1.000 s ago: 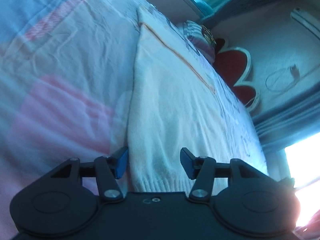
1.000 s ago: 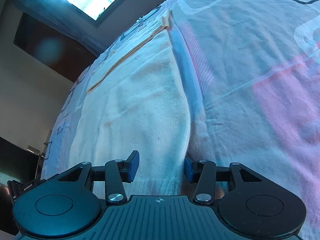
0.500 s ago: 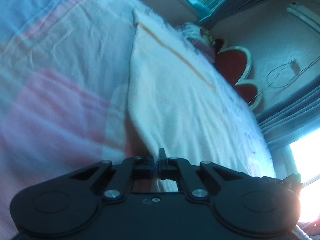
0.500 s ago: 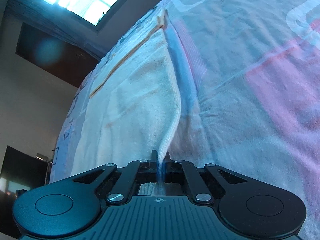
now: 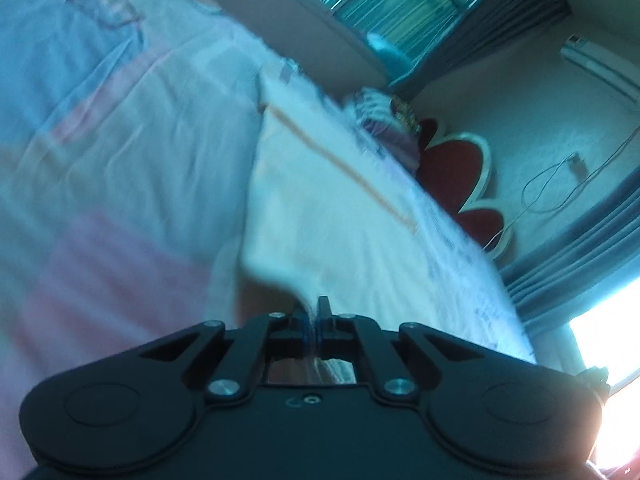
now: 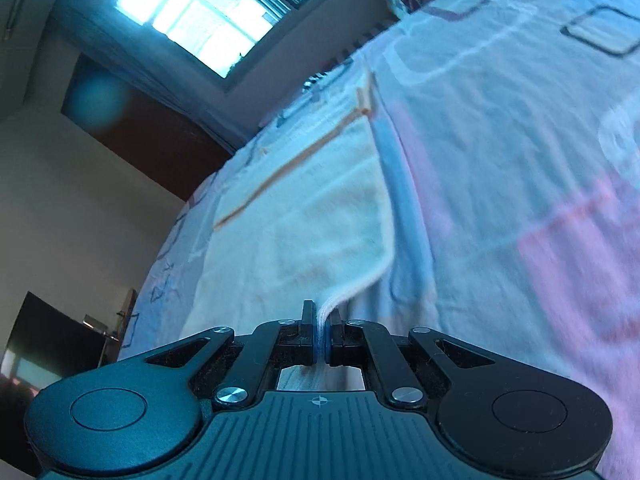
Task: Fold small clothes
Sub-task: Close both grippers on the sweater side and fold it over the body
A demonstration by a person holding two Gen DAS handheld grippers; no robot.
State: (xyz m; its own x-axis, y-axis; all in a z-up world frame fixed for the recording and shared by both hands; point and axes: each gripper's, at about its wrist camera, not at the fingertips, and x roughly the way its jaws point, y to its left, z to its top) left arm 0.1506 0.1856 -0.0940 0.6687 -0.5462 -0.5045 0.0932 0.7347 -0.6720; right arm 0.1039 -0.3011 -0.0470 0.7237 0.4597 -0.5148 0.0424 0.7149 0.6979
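Both my grippers clenched on the cream knit garment [image 5: 320, 208] lying on the patterned bedsheet [image 5: 120, 140]: left gripper [image 5: 316, 320] pinches one near hem corner, right gripper [image 6: 322, 330] the other, fabric raised at both.

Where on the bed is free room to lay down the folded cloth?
Bare bedsheet lies left of the cream cloth in the left view, and right of it in the right view. Crowded: pillows by the headboard.
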